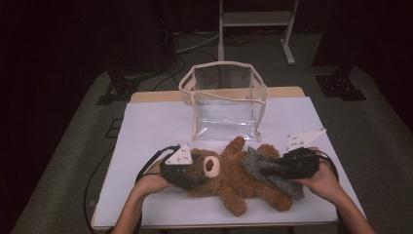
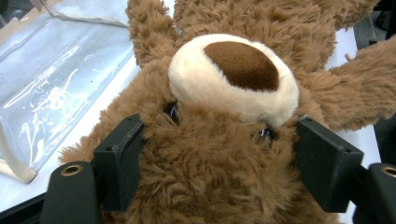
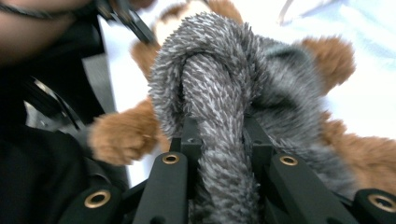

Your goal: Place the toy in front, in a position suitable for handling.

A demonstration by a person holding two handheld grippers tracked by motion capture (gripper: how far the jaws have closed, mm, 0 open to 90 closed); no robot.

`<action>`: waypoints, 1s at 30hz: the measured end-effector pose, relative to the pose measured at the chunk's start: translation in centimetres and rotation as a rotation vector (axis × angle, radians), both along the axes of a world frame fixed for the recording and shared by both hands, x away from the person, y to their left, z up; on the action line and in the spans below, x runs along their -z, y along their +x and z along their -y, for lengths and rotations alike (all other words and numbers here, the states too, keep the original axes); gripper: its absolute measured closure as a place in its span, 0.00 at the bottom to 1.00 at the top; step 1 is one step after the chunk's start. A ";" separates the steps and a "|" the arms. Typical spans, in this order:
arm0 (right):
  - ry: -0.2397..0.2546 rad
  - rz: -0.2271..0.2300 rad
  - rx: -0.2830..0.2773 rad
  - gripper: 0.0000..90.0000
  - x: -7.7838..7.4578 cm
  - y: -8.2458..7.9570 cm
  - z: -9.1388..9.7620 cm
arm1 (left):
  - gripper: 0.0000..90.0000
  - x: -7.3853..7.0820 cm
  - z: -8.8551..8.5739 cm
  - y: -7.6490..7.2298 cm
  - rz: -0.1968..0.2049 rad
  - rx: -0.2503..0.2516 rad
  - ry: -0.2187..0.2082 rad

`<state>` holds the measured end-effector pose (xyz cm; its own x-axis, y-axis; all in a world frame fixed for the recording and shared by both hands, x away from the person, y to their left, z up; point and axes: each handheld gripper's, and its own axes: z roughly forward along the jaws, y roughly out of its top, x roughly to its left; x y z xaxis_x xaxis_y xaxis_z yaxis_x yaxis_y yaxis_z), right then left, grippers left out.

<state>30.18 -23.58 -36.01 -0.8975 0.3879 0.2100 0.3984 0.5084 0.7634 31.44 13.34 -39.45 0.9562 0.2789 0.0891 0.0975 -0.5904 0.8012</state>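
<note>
Dark walls and grey carpet surround a small table (image 1: pixel 146 122) covered with a white sheet. Near its far edge stands a clear plastic bag (image 1: pixel 225 100) with cream trim, upright and open at the top. Close in front of the bag, a brown teddy bear (image 1: pixel 229 180) lies on its back across the sheet, head toward the left side, legs toward the right.

Two forearms reach in from the near edge, each hand holding a black gripper. The left gripper (image 1: pixel 187 176) is at the bear's head. In the left gripper view its jaws stand about half open, one on each side of the head (image 2: pixel 210 154) just below the cream muzzle, with the fur pressed between the pads (image 2: pixel 119 161).

The right gripper (image 1: pixel 272 170) is over the bear's lower body. It is nearly closed and pinches a fold of fuzzy grey cloth (image 3: pixel 219 140), which bunches up between the jaws in the right gripper view. From above, the grey cloth drapes across the bear's belly and right leg.
</note>
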 end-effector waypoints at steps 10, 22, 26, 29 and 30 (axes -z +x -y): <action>-0.010 -0.016 0.030 0.83 1.4 0.6 0.4 | 0.20 -0.5 -3.1 0.0 -0.029 -0.011 0.009; -0.027 0.055 -0.023 0.83 -2.1 0.6 -1.4 | 0.41 0.8 -1.4 0.2 -0.042 0.036 -0.020; -0.021 0.073 -0.064 0.83 -3.5 1.0 -3.2 | 0.41 0.9 0.0 -0.1 -0.024 0.048 -0.021; -0.054 0.068 -0.084 0.83 -3.5 1.4 -4.8 | 0.41 1.0 0.8 -0.3 -0.010 0.054 -0.021; -0.075 0.059 -0.086 0.83 -3.2 1.7 -5.3 | 0.41 1.0 0.9 -0.4 -0.008 0.060 -0.020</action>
<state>31.85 -18.32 -32.79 -0.9380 0.3218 0.1288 0.3062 0.5952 0.7430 31.02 12.39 -40.45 0.9718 0.2230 0.0769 0.0686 -0.5793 0.8122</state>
